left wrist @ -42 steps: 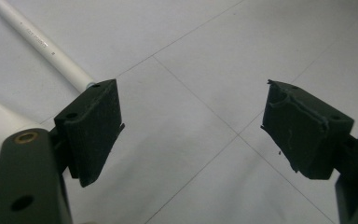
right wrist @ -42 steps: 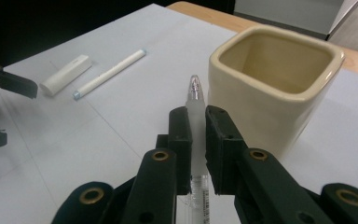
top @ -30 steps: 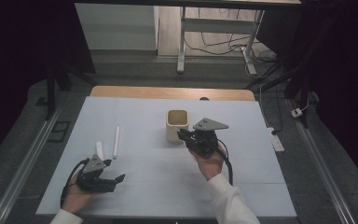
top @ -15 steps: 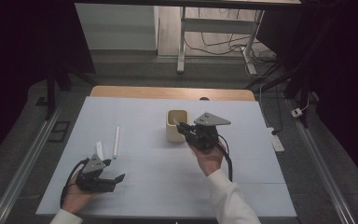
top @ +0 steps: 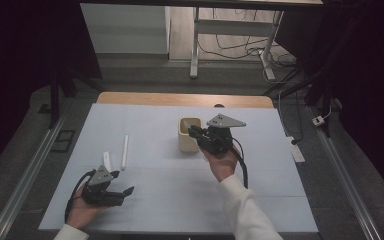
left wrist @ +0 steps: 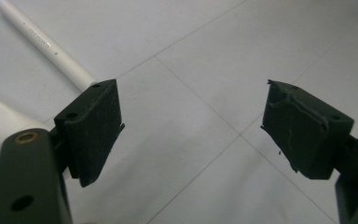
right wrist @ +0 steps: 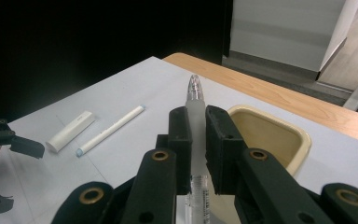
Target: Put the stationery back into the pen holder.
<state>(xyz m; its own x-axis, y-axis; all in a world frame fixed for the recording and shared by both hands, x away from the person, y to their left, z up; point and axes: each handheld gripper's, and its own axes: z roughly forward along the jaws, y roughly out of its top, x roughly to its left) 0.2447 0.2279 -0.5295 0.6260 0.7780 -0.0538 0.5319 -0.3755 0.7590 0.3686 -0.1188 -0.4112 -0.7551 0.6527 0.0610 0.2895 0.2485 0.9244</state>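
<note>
I am holding a clear pen (right wrist: 196, 121) clenched in the right gripper (right wrist: 196, 140), its long axis pointing to 12 o'clock, with the cream cup (right wrist: 268, 135) sitting just beside at 2 o'clock. The high view is showing that cup (top: 189, 134) touching the jaws at 9 o'clock on the counter (top: 170, 190), while my left gripper (top: 115, 192) is resting released and well apart.

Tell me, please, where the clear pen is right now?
The clear pen is clamped between the right gripper jaws, beside the cream cup, right of the table's middle in the high view.
</note>
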